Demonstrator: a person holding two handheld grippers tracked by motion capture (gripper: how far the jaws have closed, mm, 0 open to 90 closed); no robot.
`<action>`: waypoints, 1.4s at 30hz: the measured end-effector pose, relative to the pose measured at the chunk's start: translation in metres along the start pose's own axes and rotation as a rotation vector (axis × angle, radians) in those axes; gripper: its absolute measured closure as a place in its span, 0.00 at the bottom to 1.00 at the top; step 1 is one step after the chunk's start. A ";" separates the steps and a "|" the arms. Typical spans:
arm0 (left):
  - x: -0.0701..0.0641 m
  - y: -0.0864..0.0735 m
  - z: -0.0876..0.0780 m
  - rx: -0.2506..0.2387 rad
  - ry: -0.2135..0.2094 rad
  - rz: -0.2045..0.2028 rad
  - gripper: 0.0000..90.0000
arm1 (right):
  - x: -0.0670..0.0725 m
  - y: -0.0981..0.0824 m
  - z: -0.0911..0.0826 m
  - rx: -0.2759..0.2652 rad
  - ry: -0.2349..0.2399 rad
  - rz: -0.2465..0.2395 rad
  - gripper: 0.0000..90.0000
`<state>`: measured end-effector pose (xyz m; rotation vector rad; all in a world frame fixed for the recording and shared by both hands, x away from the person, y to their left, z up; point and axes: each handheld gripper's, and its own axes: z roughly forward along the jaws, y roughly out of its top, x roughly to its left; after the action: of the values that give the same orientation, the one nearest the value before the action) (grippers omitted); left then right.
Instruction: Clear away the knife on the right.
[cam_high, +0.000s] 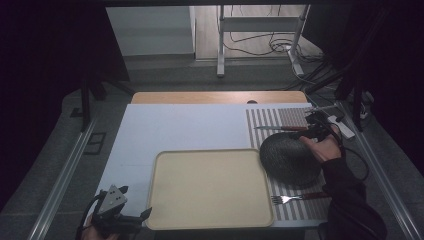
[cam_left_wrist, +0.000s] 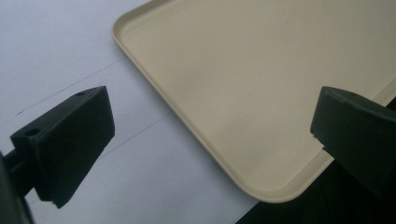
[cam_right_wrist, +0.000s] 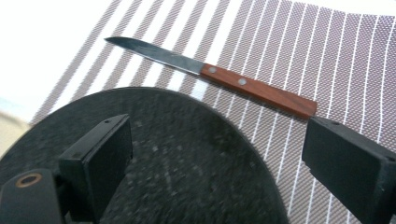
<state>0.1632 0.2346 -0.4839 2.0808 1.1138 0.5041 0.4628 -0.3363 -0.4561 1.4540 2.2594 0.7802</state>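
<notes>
A dark round plate (cam_high: 290, 159) is seen near the right edge of the worktop (cam_high: 190, 127). It lies on a striped mat (cam_high: 272, 120), and its left side reaches over the right rim of a big cream tray (cam_high: 165, 215). The right claw (cam_high: 320, 131) is held at the far side of the plate, near the far right corner of the worktop. In the right gripper view, its two black jaws are spread wide. One jaw is seen over the plate (cam_right_wrist: 187, 158) and the other jaw is seen over the striped mat (cam_right_wrist: 327, 51). Nothing is pinched between them, and it cannot be told if the plate is touched.

A knife (cam_right_wrist: 210, 74) with a brown wooden handle is laid flat on the mat, just past the far side of the plate. Its blade is pointed toward the left edge of the worktop. A fork (cam_high: 297, 198) with a reddish handle is laid on the mat near the front edge, just beside the plate.

The left claw (cam_high: 135, 202) is held at the front left corner of the worktop, just beside the tray. Its jaws are spread wide too, and nothing is pinched. In the left gripper view, the front left corner of the tray (cam_left_wrist: 261, 93) is seen between the jaws.
</notes>
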 end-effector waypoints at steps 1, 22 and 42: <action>0.000 0.000 0.000 0.000 0.000 0.001 0.00 | 0.000 0.000 0.000 0.000 0.000 0.000 0.10; -0.003 0.002 0.002 0.023 -0.002 0.039 0.00 | -0.040 0.021 0.032 0.035 -0.009 0.037 0.81; -0.005 0.002 0.004 0.040 0.000 0.065 0.00 | -0.058 0.030 0.071 0.096 -0.131 -0.005 1.00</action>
<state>0.1638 0.2277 -0.4848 2.1574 1.0667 0.5179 0.5473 -0.3608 -0.4942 1.4950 2.2277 0.5650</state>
